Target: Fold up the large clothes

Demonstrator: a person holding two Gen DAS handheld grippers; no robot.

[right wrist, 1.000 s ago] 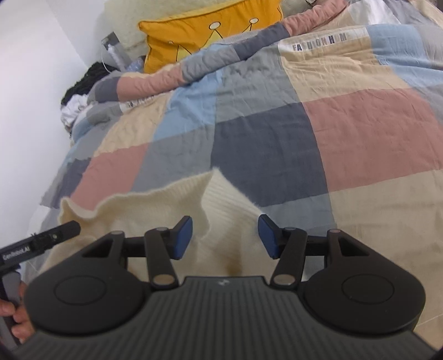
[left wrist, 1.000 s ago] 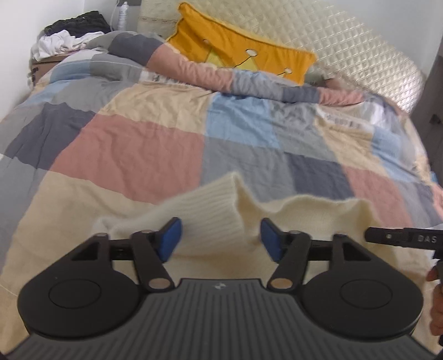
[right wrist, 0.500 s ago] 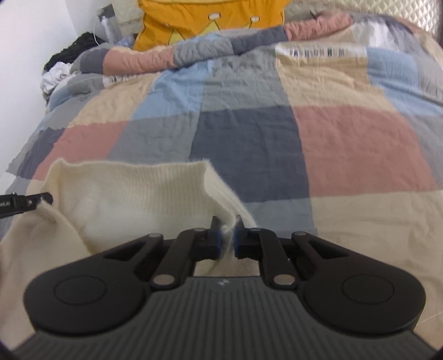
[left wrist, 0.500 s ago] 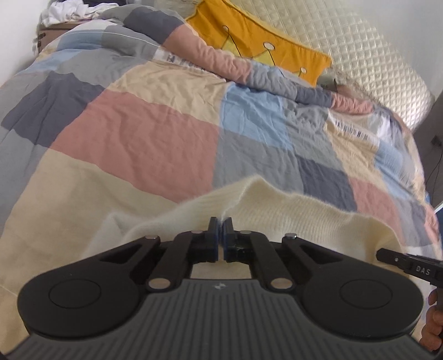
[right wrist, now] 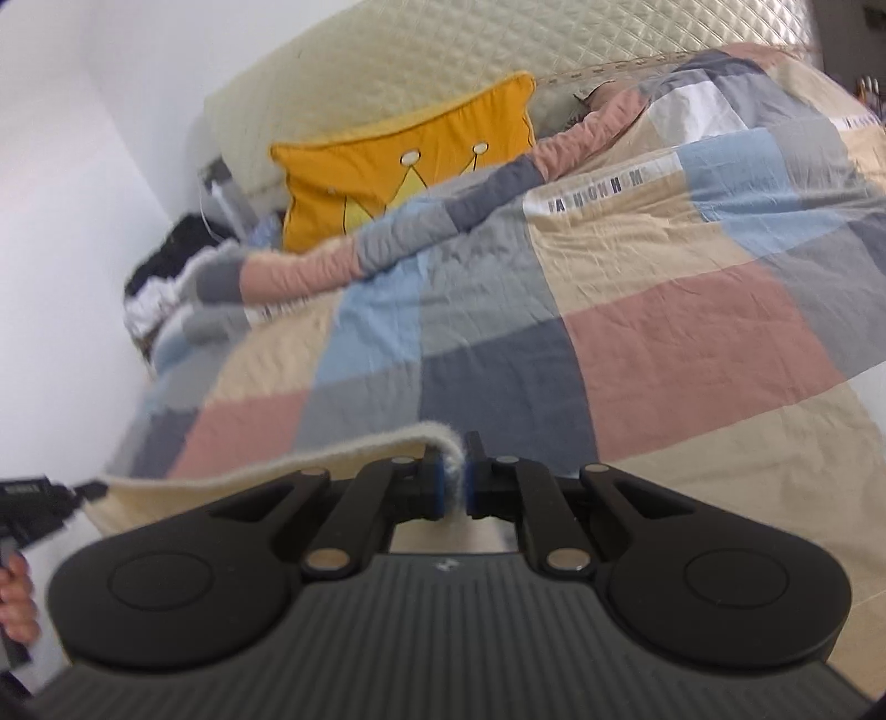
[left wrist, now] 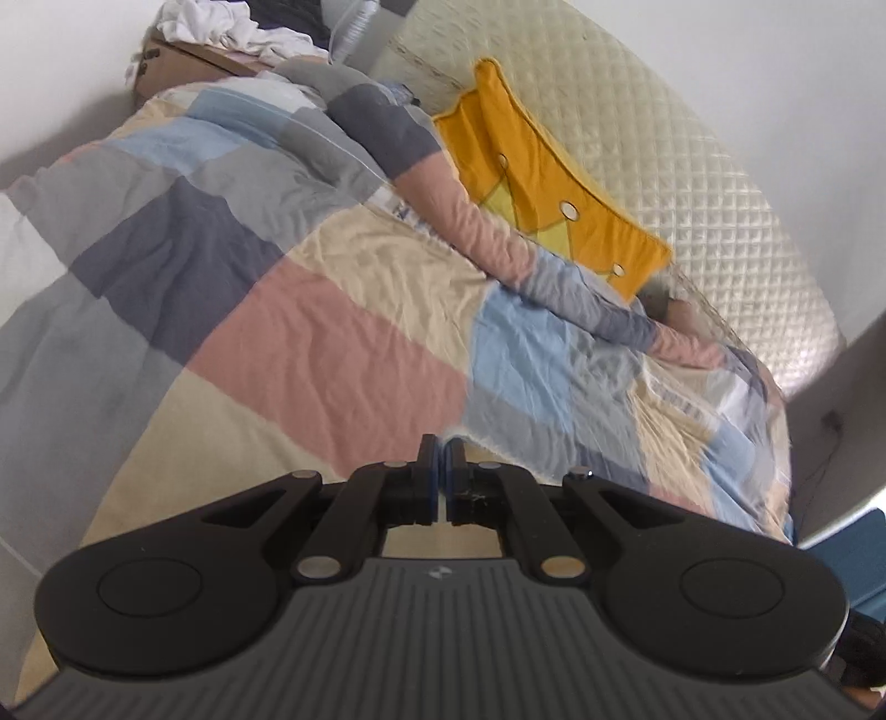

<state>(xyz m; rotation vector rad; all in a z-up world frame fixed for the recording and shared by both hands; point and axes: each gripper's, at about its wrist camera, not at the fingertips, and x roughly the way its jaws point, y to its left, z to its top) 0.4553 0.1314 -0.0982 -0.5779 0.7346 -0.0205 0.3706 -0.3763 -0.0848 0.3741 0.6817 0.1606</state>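
A cream knit sweater [right wrist: 266, 462] is held up off the bed, and its top edge runs as a taut band between my two grippers. My right gripper [right wrist: 454, 462] is shut on one end of that edge, with fuzzy knit bunched between the blue pads. In the right wrist view my left gripper [right wrist: 39, 493] holds the other end at the far left, with a hand [right wrist: 16, 601] below it. In its own view my left gripper [left wrist: 441, 451] is shut. Only a thin fuzzy strip of the sweater [left wrist: 498, 446] shows beside the tips; the rest is hidden below the gripper.
A patchwork quilt [left wrist: 332, 354] in pink, beige, blue and grey covers the bed. An orange crown pillow [right wrist: 410, 166] leans on the quilted headboard [left wrist: 664, 166]. Piled clothes [left wrist: 221, 27] sit on a box in the far left corner by the white wall.
Both grippers went from open to shut on the sweater's edge, then rose. The sweater, which lay on the quilt, is now lifted and stretched between them.
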